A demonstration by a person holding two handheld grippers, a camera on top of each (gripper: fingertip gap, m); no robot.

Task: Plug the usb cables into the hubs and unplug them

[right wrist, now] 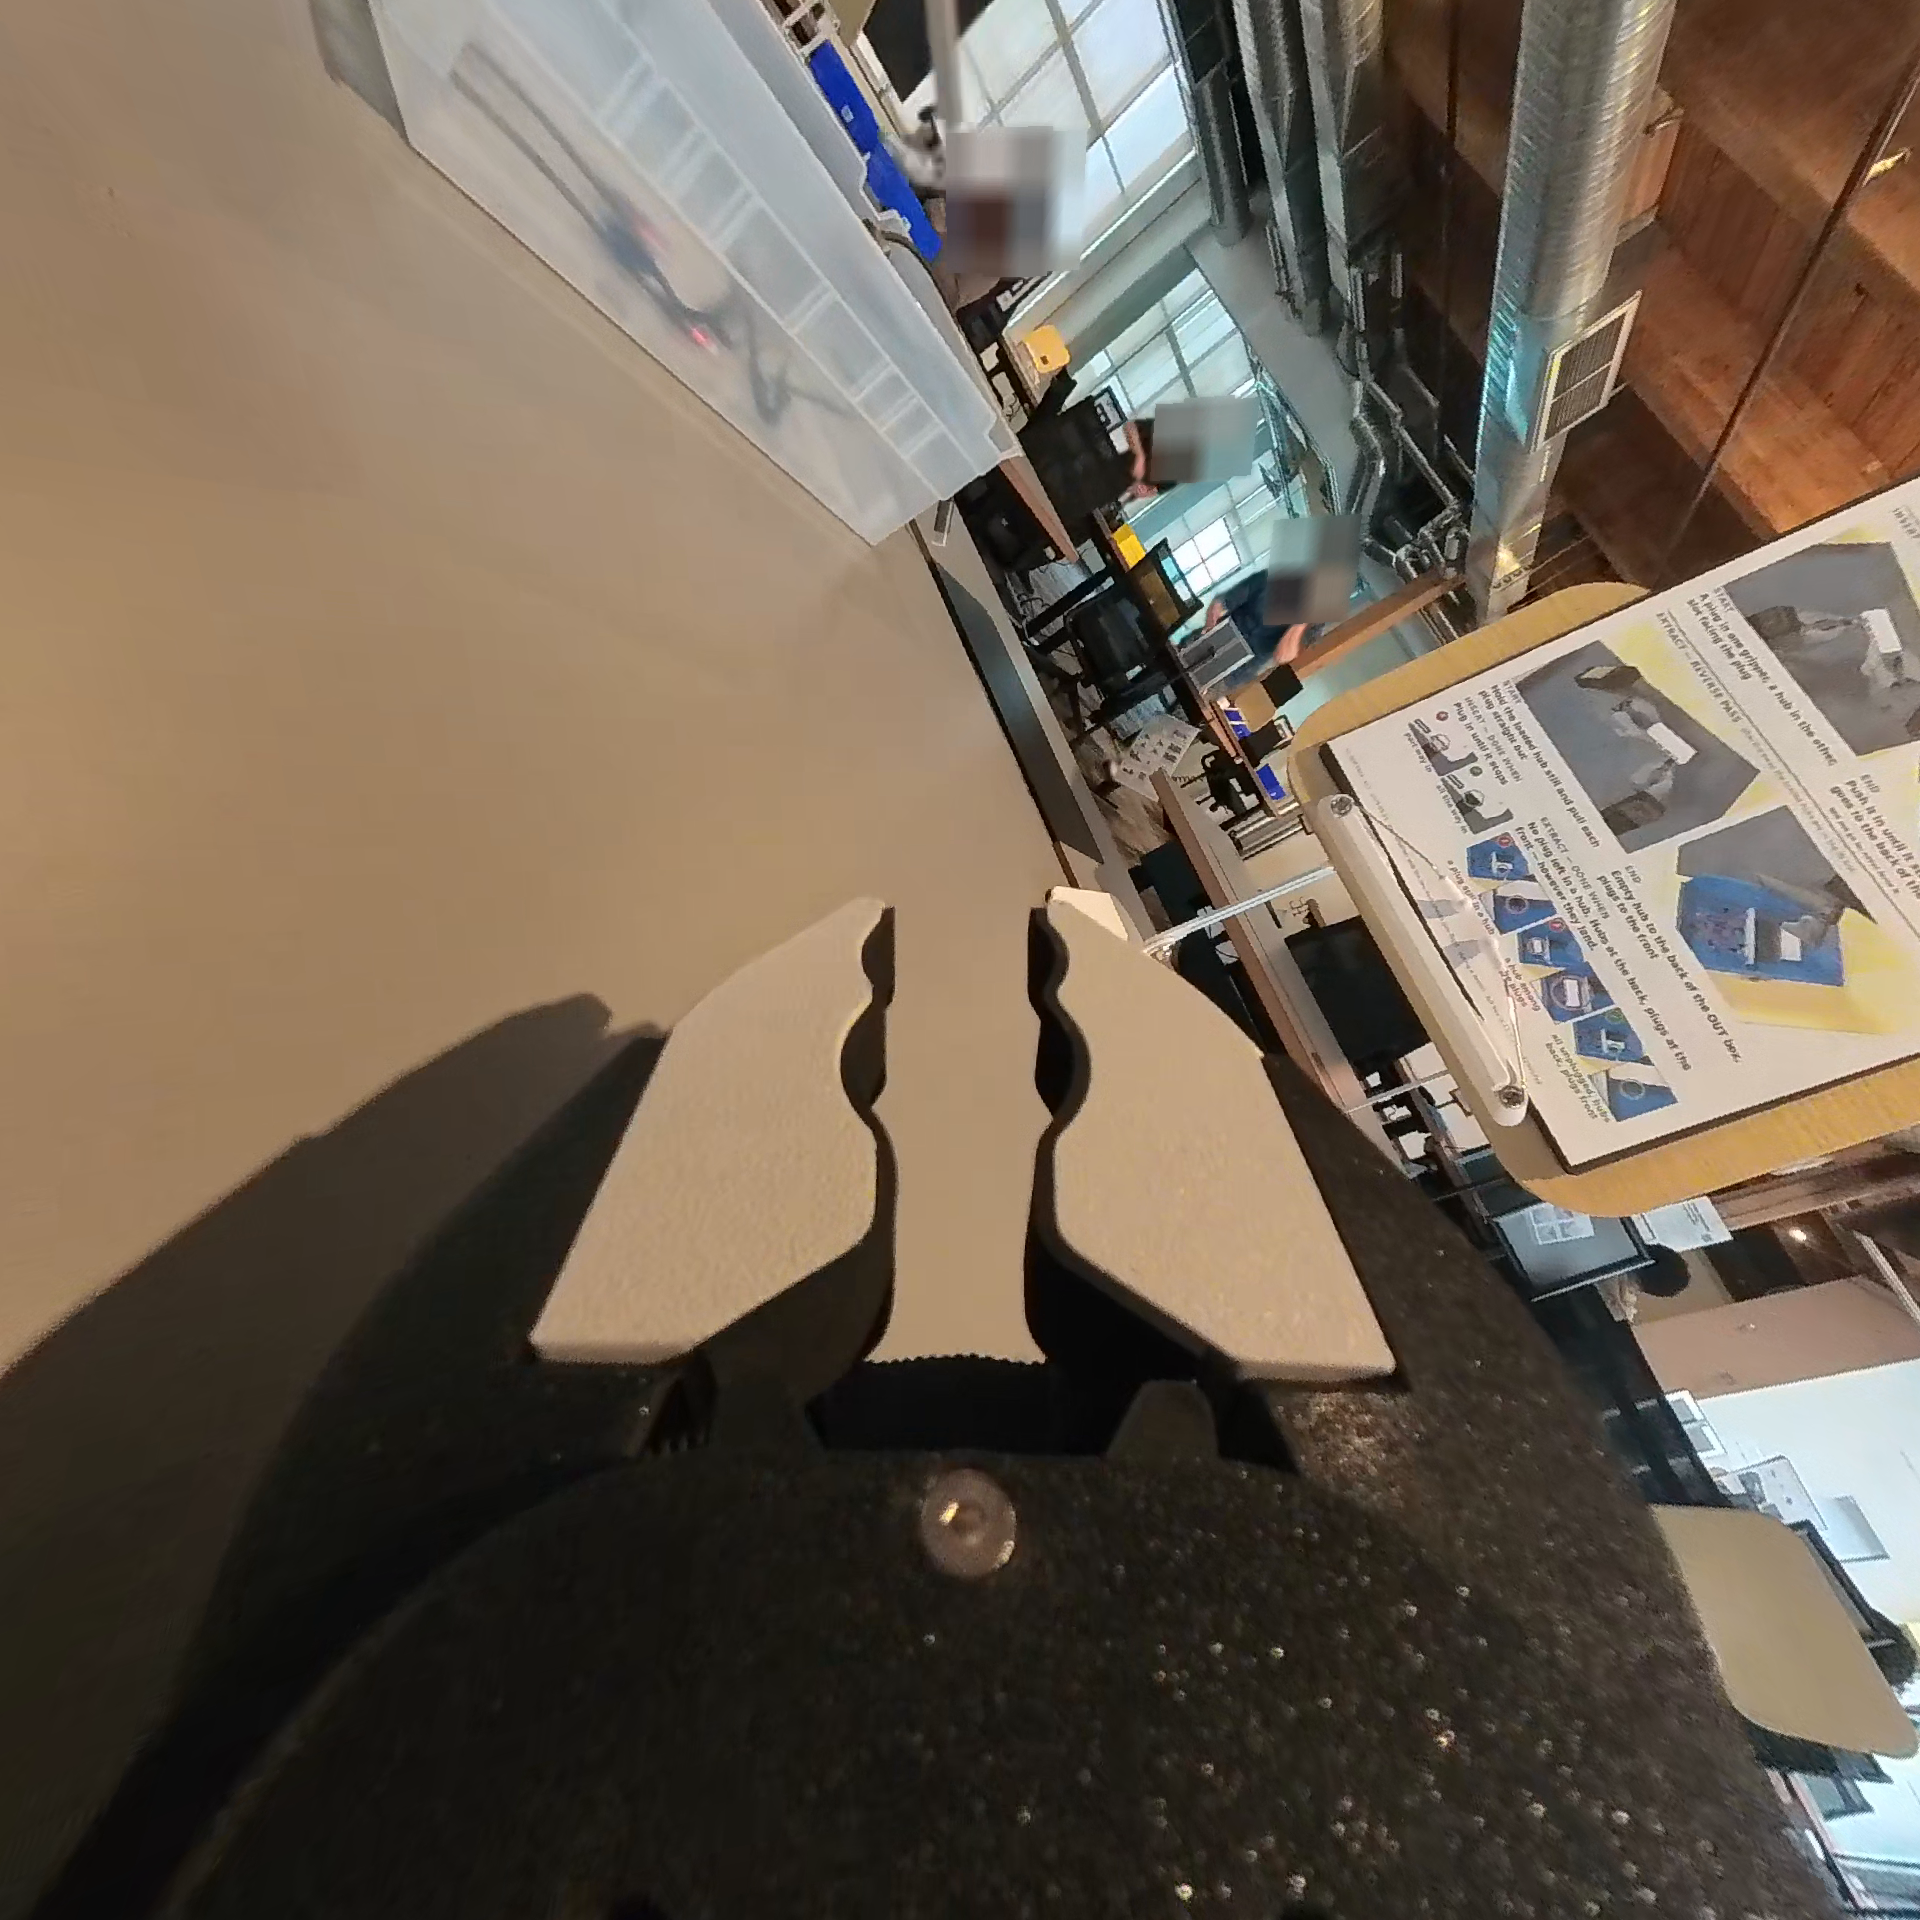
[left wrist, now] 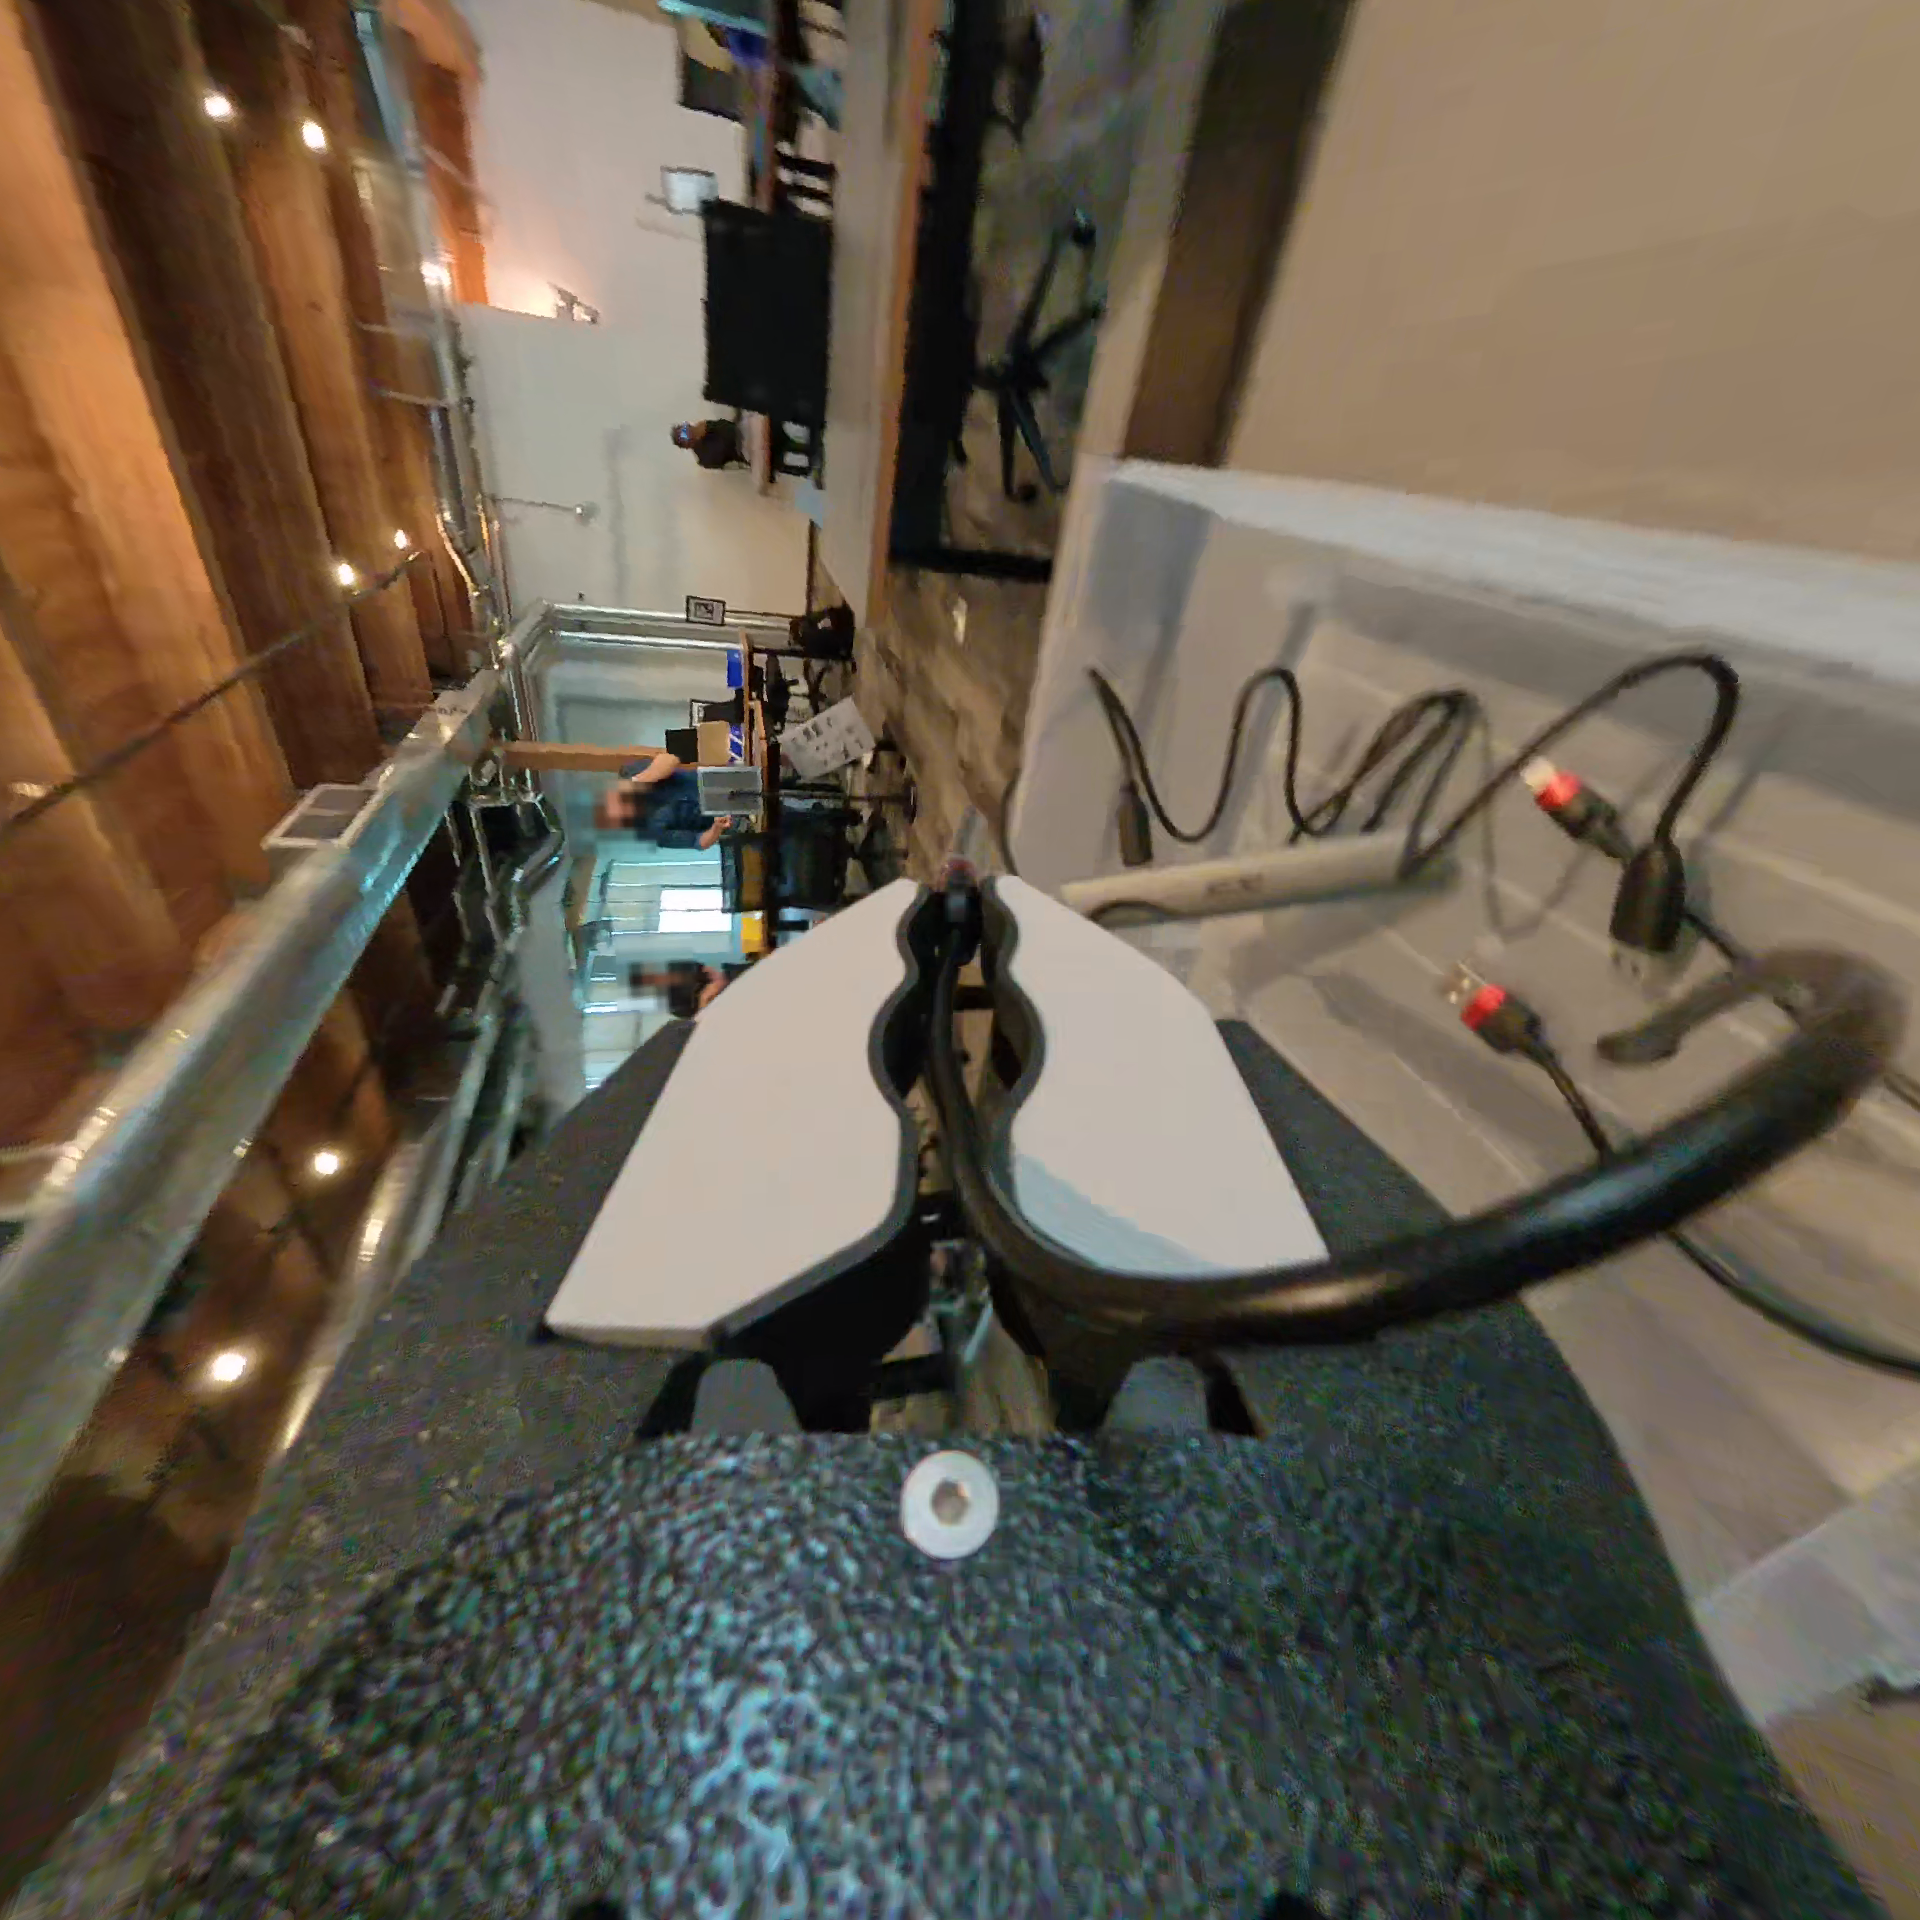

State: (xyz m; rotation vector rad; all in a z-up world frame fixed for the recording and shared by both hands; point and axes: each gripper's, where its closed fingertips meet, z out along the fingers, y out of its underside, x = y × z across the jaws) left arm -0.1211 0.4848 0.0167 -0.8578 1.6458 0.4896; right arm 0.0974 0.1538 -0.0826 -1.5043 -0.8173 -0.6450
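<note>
1. Nearest the lens in the left wrist view sits the grainy black body of the left hand-held gripper; its two smooth pale fingers are pressed together on a black cable, pinching it just behind the plug at the tips.
2. That cable runs back between the fingers, then bends out to the right in a thick glossy loop towards the clear plastic bin.
3. Right of the left hand-held gripper, in the bin, lie a long grey hub, a coil of thin black lead, and two loose plugs with red collars. The hub's long axis runs left to right, its near end just right of the gripper tips.
4. In the right wrist view, the right hand-held gripper is spread and holds nothing; only bare beige worktop shows in the gap between its fingers.
5. Far left of it stands the frosted bin, well apart; on the right hangs a printed sheet on a board.
6. My reading: the left side is much nearer the hub, and the plug's axis must turn to face a port; the right would need to steady the hub.
</note>
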